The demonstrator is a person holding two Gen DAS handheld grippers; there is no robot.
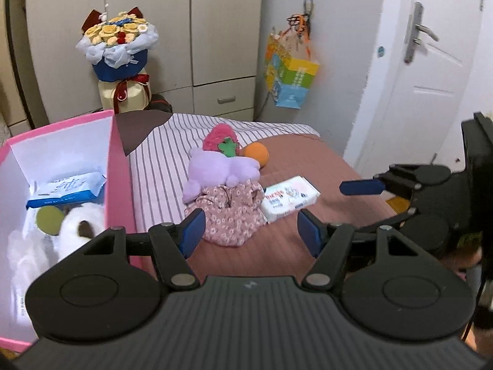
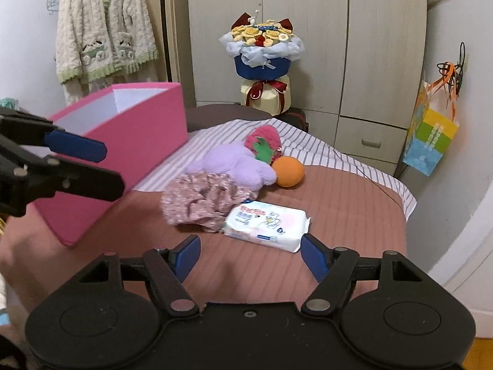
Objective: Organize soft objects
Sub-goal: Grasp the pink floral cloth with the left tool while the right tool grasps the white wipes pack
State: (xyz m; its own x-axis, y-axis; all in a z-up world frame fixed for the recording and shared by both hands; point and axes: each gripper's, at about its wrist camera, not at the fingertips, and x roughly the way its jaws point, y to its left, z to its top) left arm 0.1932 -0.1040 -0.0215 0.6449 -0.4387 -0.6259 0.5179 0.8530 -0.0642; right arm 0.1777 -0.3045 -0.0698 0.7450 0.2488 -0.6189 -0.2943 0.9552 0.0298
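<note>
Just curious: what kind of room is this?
Most likely a bedroom: a bed with striped sheet, a wardrobe behind it, and a fluffy jacket hanging on the wall.

The bed [image 2: 339, 203] wears a brownish-pink cover with a striped sheet [image 2: 311, 151] at its far end. A pink box [image 2: 138, 141] stands on it. Right of the box lie a floral cloth [image 2: 197, 200], a purple plush [image 2: 228, 163], a pink plush [image 2: 265, 137], an orange ball [image 2: 288, 172] and a wipes pack [image 2: 265, 223].
</note>
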